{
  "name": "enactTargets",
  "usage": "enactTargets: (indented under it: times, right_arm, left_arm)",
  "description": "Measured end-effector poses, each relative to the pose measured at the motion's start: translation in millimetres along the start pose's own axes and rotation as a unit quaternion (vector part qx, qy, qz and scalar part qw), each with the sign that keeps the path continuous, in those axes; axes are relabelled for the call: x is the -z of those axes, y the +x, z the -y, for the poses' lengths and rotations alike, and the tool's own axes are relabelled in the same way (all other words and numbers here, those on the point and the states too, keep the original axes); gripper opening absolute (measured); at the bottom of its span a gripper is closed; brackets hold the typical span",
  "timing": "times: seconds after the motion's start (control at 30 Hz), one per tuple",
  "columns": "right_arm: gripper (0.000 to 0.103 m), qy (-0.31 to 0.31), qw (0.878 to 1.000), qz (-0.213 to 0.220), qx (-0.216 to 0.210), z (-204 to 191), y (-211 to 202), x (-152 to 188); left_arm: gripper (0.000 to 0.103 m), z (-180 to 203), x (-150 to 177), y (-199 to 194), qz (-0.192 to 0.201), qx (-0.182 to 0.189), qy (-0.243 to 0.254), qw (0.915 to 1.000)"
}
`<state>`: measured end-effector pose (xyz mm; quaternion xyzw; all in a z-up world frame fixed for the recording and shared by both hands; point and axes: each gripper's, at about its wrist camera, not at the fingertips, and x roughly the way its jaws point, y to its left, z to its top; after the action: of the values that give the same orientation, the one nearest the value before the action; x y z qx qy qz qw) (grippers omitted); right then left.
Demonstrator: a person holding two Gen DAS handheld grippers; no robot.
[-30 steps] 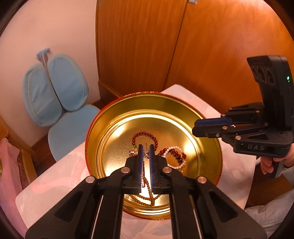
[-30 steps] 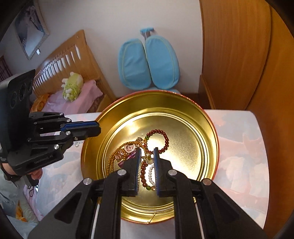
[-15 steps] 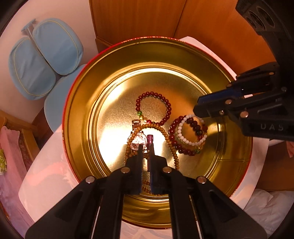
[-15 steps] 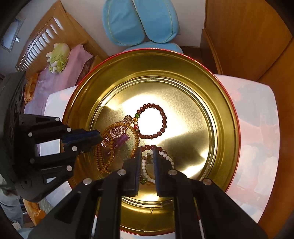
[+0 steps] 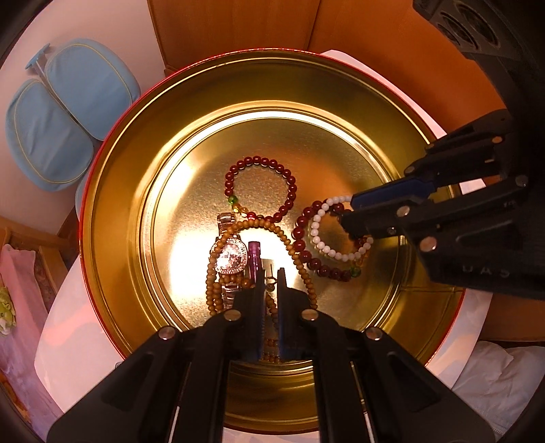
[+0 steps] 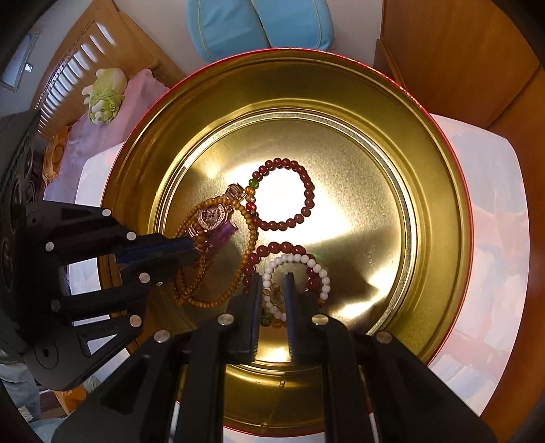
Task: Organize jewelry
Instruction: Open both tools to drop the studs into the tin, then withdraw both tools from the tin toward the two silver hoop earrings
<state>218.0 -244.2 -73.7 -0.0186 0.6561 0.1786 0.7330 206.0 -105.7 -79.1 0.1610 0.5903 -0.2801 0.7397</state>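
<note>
Bedroom setting: wooden wardrobe doors (image 5: 238, 30) behind, a pale blue padded chair (image 5: 64, 112) off to one side, and a bed (image 6: 102, 112) with a slatted headboard and pink cover. On the white worktop (image 6: 494, 211) sits a big round tin (image 5: 112, 211), shiny gold inside with a red rim. Jewelry is bunched mid-tin: a dark red bead bracelet (image 5: 262, 187) lying in a neat ring, a tan wooden bead strand (image 5: 299, 262) looped long and loose, a sparkly watch (image 5: 231, 255) with its band running front to back, and a white bead bracelet (image 6: 299, 262) nested with a chunkier red one (image 5: 306, 238). Left gripper (image 5: 269, 276) points down over the wooden strand, jaws nearly closed, can't tell if it's pinching anything. Right gripper (image 6: 272, 283) hovers over the white bracelet, barely apart, grip unclear too.
</note>
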Motion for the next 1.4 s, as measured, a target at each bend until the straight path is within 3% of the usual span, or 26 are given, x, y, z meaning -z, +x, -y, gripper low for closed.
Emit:
enactTargets:
  times: [0.47,0.67,0.7,0.77,0.8,0.83,0.87,0.97,1.23,1.4]
  right_arm:
    - [0.014,0.024,1.000,-0.002,0.002,8,18,-2]
    - [0.015,0.016,1.000,0.019,0.002,4,10,0]
    - [0.020,0.015,0.999,0.031,0.009,3,6,1]
    - [0.082,0.018,0.997,0.066,0.027,2,-7,4]
    - [0.088,0.018,0.995,0.089,0.038,1,-14,6]
    - [0.088,0.015,0.994,0.105,0.041,0,-21,8]
    - [0.089,0.013,0.992,0.118,0.040,-1,-28,11]
    - [0.094,0.027,0.987,0.154,0.044,1,-43,24]
    - [0.097,0.070,0.981,0.181,0.013,9,-60,67]
    - [0.098,0.095,0.966,0.234,-0.053,14,-79,104]
  left_arm:
    - [0.006,-1,1,12,-0.003,-0.001,-0.006,1.0000]
    - [0.006,1,2,8,0.006,-0.004,-0.008,0.9999]
    - [0.008,4,1,4,0.011,-0.013,-0.005,0.9998]
    - [0.031,6,0,-2,0.017,-0.037,-0.004,0.9992]
    - [0.065,7,0,-7,0.027,-0.049,-0.005,0.9984]
    - [0.079,8,1,-13,0.042,-0.061,-0.006,0.9973]
    - [0.079,10,3,-20,0.062,-0.071,-0.006,0.9955]
    - [0.079,14,4,-29,0.071,-0.081,-0.005,0.9942]
    - [0.079,29,23,-47,0.095,-0.092,-0.031,0.9907]
    - [0.079,41,47,-65,0.138,-0.096,-0.070,0.9833]
